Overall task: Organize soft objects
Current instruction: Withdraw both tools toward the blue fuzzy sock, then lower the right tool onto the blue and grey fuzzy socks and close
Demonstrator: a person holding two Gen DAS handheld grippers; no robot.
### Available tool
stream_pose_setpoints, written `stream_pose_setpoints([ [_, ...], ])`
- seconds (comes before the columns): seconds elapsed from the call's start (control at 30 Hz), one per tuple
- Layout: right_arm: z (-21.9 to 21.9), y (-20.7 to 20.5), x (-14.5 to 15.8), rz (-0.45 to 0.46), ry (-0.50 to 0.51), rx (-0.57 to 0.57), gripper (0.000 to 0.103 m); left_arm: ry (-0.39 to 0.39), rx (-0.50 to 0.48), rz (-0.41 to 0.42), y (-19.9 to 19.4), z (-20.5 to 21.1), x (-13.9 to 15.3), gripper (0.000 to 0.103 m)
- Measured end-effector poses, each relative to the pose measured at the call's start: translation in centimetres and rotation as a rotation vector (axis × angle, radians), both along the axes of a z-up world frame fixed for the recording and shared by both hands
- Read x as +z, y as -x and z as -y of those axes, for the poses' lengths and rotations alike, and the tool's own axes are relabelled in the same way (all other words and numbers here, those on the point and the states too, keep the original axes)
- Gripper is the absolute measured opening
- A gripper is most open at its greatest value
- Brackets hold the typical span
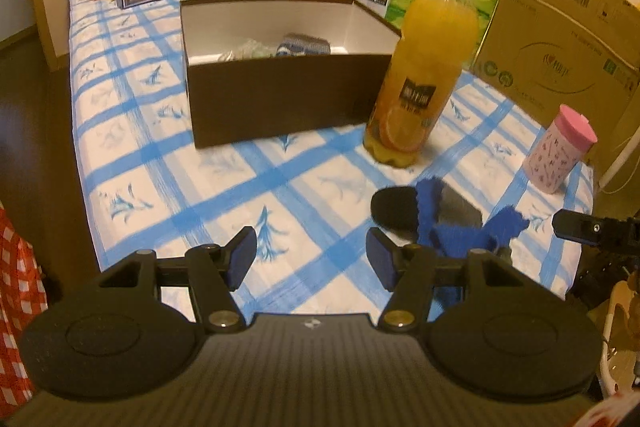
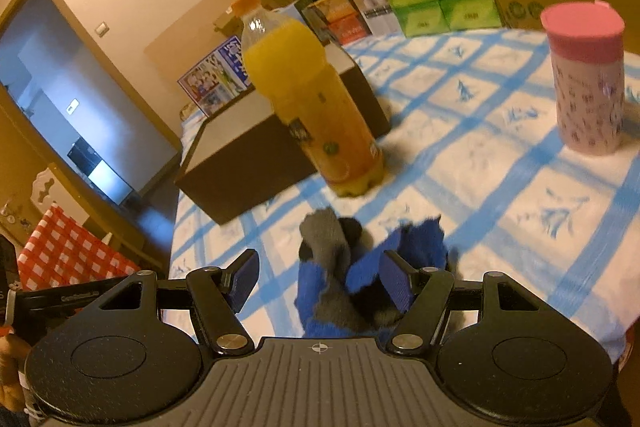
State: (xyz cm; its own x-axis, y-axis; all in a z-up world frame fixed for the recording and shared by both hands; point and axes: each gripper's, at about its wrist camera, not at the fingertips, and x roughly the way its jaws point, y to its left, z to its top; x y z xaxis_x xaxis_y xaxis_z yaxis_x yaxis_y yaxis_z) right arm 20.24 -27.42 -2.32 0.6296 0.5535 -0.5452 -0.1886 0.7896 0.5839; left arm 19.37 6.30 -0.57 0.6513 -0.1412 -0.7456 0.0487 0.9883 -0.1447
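Socks (image 2: 340,275) lie just ahead of your right hand-held gripper (image 2: 320,281), jaws apart and empty; close on them, then carry to the box (image 1: 280,95)

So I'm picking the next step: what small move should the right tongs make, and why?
Probably ease the right tongs forward and close on the blue-grey socks: they lie loose on the tablecloth between open jaws, and the brown box already holds soft things.

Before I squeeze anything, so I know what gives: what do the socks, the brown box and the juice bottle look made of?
Socks: knitted fabric, grey, blue and black, fuzzy matte, lying limp.
Brown box: probably stiff cardboard, matte dark outside, white inside, thin straight walls.
Juice bottle: clear glossy plastic by its look, with highlights near its orange cap.
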Motion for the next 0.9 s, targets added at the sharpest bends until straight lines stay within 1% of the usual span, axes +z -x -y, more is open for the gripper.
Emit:
stream_pose_setpoints([
  [0.2, -0.4, 1.2, -1.0, -0.034, -0.011, -0.039, 0.067, 0.000, 0.012, -0.026, 0.6, 0.3, -1.3, 0.058],
  [0.23, -0.5, 1.4, -1.3, -0.042, -0.017, -0.045, 0.068, -0.002, 0.014, -0.030, 0.7, 0.4, -1.5, 0.058],
  [0.3, -0.6, 1.6, -1.7, -0.061, -0.024, -0.058, 0.074, -0.003, 0.014, -0.042, 0.9, 0.6, -2.0, 0.058],
  [0.43, -0.7, 2.2, -2.6, -0.078, -0.046, -0.066, 0.079, 0.004, 0.008, -0.067, 1.2, 1.1, -2.9, 0.058],
  [0.5, -0.9, 2.4, -2.8, -0.082, -0.036, -0.067, 0.084, -0.003, 0.007, -0.077, 1.3, 1.3, -3.3, 0.058],
  [0.67, -1.4, 2.3, -3.6, -0.113, 0.010, -0.064, 0.086, -0.011, 0.013, -0.100, 1.2, 1.6, -4.3, 0.058],
  [0.77, -0.7, 2.2, -4.6, -0.150, 0.004, -0.134, 0.086, -0.017, 0.014, -0.111, 1.2, 1.8, -4.9, 0.058],
  [0.9, 1.7, 2.0, -6.3, -0.215, -0.061, -0.273, 0.086, -0.020, 0.017, -0.123, 1.0, 1.7, -5.4, 0.058],
])
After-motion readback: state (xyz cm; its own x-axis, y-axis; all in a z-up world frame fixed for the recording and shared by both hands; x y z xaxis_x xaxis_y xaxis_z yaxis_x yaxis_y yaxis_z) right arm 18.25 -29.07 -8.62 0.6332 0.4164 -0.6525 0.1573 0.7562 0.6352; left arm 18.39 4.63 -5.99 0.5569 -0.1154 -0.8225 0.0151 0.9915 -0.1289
